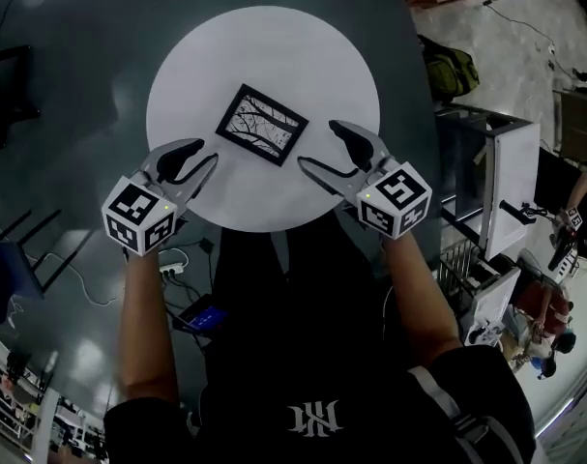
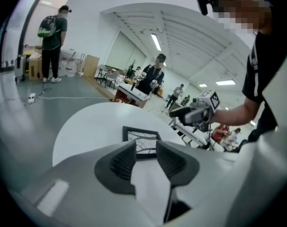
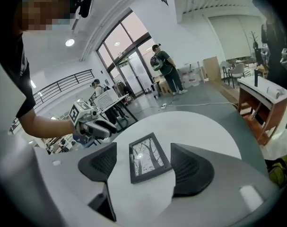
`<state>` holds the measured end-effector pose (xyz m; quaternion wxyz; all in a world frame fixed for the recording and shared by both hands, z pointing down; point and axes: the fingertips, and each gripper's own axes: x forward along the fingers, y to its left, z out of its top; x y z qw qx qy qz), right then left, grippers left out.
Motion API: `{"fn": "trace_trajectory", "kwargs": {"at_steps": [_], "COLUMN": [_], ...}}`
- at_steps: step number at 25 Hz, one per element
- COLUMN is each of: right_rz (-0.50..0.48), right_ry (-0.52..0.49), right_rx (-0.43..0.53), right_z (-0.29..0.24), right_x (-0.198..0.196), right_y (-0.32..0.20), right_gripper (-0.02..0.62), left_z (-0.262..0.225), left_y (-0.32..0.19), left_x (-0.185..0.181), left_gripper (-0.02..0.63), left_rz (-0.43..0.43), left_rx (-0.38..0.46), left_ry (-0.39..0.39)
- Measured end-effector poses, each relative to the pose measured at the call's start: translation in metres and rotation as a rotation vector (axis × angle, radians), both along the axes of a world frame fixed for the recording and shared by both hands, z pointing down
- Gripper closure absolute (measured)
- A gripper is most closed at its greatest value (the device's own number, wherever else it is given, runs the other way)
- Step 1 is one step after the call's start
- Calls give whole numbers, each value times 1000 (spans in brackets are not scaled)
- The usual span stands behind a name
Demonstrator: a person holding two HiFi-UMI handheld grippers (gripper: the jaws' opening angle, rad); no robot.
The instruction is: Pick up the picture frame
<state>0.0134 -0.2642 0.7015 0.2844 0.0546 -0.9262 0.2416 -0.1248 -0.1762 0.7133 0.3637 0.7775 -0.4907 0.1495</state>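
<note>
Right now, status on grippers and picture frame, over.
Left gripper open, empty. Right gripper open, empty. Picture frame flat on round table, untouched, between them. Nothing in the way.

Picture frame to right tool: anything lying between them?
Nothing: only bare white table between the picture frame and the open right tool, clearest in the head view.

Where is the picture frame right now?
In the head view the picture frame lies flat near the middle of the round white table, between the left tool and the right tool, touched by neither.
</note>
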Motion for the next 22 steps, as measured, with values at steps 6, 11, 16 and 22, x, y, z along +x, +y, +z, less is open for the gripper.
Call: {"fn": "trace_trajectory", "kwargs": {"at_steps": [6,11,16,22], "right_rz": [-129,-251,-381,-461], "right_ry": [47,88,177,221], "right_rx": [-42,-23,35,59], "right_z": [54,72,92,110], "right_x": [-14,-38,-56,-69], "right_y": [-12,-16,-16,-16], "right_gripper": [251,272,300,336], "left_z": [66,69,81,100], "left_y": [10,12,6,5], "left_x": [24,37,45,40], "left_gripper": [476,476,458,448], "left_rz": [-317,-452,-594,-736], "left_rx": [-201,-231,-243,-264], "left_ry": [295,324,383,403]}}
